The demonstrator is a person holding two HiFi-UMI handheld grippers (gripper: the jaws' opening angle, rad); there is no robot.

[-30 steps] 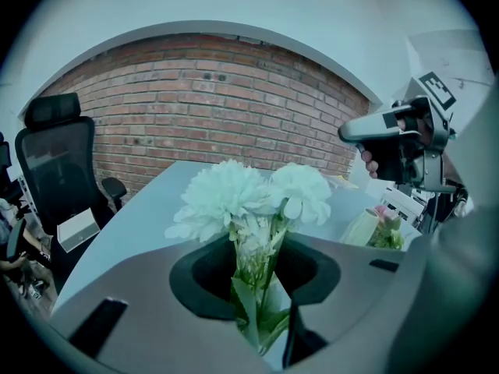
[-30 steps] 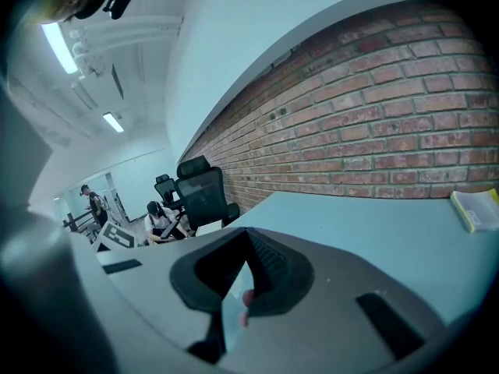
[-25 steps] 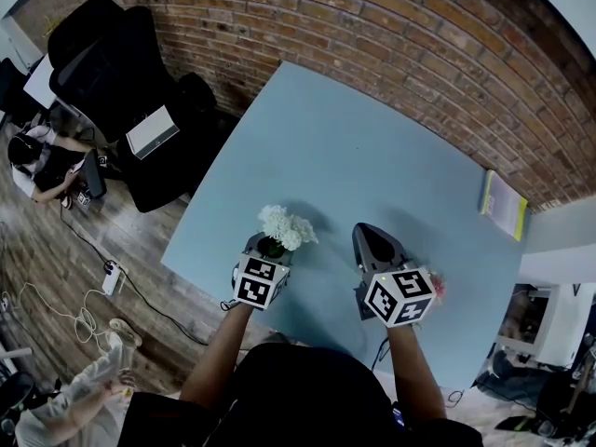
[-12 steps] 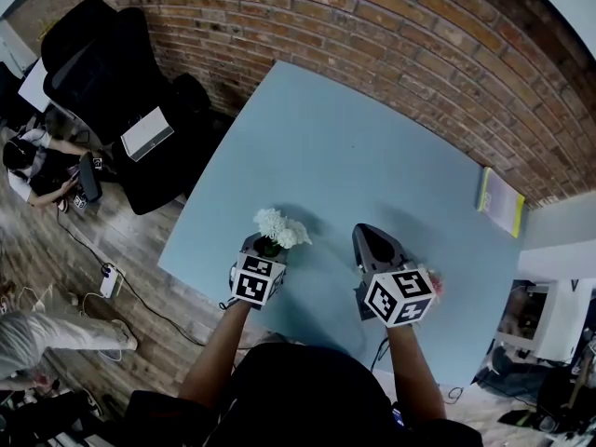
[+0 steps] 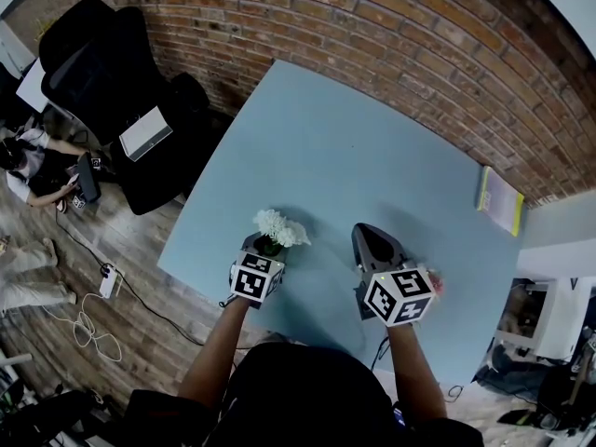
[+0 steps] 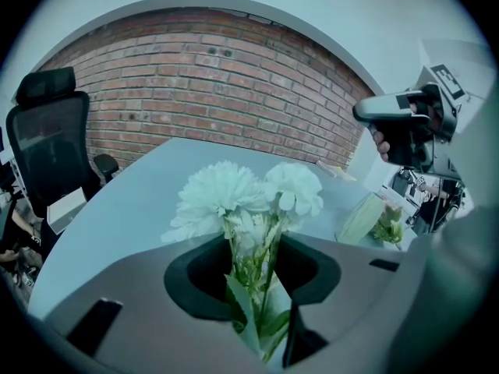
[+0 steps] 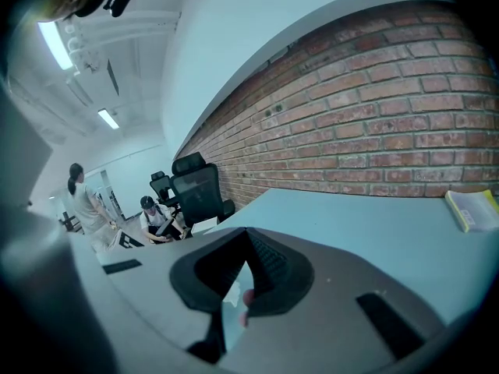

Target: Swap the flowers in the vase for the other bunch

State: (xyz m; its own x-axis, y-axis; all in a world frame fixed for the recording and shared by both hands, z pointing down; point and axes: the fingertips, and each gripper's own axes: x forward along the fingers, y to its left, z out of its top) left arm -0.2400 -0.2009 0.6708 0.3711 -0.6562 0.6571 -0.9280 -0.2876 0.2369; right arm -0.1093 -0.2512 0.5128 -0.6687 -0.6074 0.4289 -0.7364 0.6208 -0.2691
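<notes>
Our left gripper (image 5: 264,250) is clamped partway shut on the stems of the white flowers (image 5: 282,228), whose heads stand upright, well left of our right gripper (image 5: 371,240). That one is closed and empty. The pink bunch (image 5: 436,285) lies just right of it, nearer that hand.

At near edge of table (image 5: 372,147), flower bunch (image 5: 282,228) seated between jaws of left gripper (image 5: 264,245); right gripper (image 5: 372,237) positioned to its right; book (image 5: 501,203) laid at far right table edge; chair (image 5: 98,63) located beyond left edge.
</notes>
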